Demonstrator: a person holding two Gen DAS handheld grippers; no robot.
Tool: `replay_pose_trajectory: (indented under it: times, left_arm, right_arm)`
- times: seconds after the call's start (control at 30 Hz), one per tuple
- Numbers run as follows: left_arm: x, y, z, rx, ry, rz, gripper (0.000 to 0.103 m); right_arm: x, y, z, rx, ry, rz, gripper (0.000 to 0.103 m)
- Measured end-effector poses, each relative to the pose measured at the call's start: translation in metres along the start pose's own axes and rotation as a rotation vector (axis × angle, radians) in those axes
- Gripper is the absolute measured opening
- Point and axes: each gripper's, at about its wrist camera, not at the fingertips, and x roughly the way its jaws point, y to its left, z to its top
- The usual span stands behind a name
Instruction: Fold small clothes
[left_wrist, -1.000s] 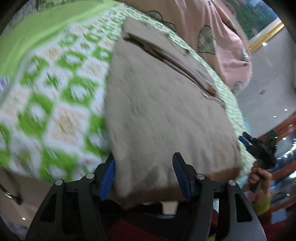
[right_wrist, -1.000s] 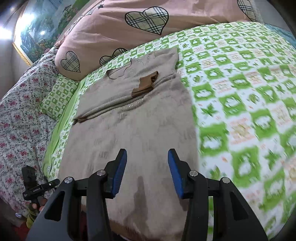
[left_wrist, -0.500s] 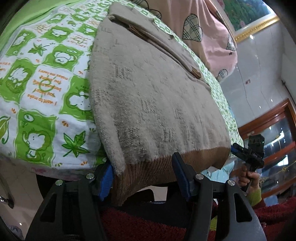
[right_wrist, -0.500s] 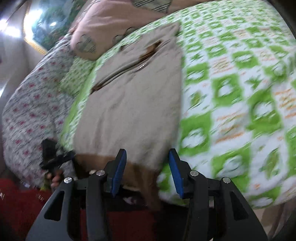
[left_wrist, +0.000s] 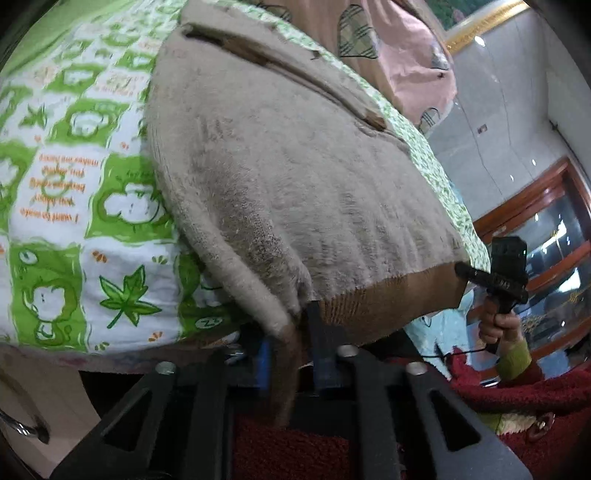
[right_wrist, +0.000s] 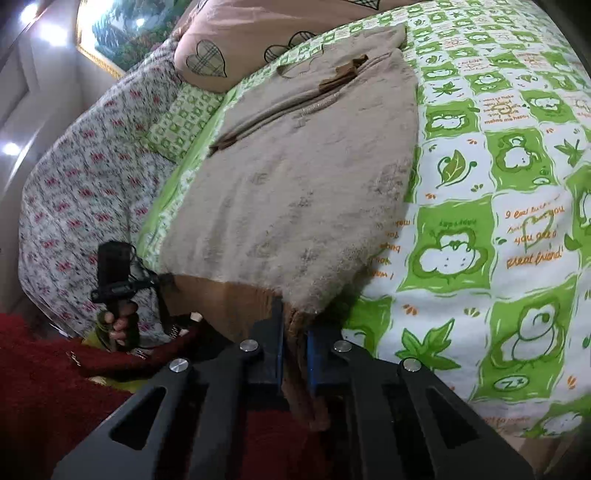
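Both grippers are pinching the brown hem of the beige sweater at the bed's near edge.

The left gripper (left_wrist: 290, 341) is clamping its blue-padded jaws on the ribbed brown hem (left_wrist: 388, 299) at one bottom corner, and the right gripper (right_wrist: 293, 347) is clamping the hem's other corner, jaws narrowed onto the fabric. The beige sweater (right_wrist: 295, 177) is lying flat on the green-and-white cartoon bedsheet (right_wrist: 498, 206), its hem hanging just over the edge, its sleeves folded across the far end near the pink heart-patterned pillow (right_wrist: 236, 40). A floral quilt (right_wrist: 81, 177) is lying beside the sheet.
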Motion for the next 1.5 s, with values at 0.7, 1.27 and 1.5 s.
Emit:
replay_pose_trajectory:
  times: [0.7, 1.27, 1.5]
  left_arm:
    - [-0.077, -0.018, 0.161, 0.06, -0.523, -0.092, 0.006]
    - [0.05, 0.064, 0.356, -0.019, -0.43, 0.103, 0.006]
    - [0.091, 0.089, 0.363, -0.065, -0.324, 0.15, 0.013]
  right_arm:
    - [-0.045, 0.02, 0.152, -0.027, -0.434, 0.214, 0.009]
    - [0.076, -0.059, 0.329, 0.126, -0.386, -0.121, 0.009]
    - [0.113, -0.091, 0.33, 0.191, -0.29, -0.224, 0.013]
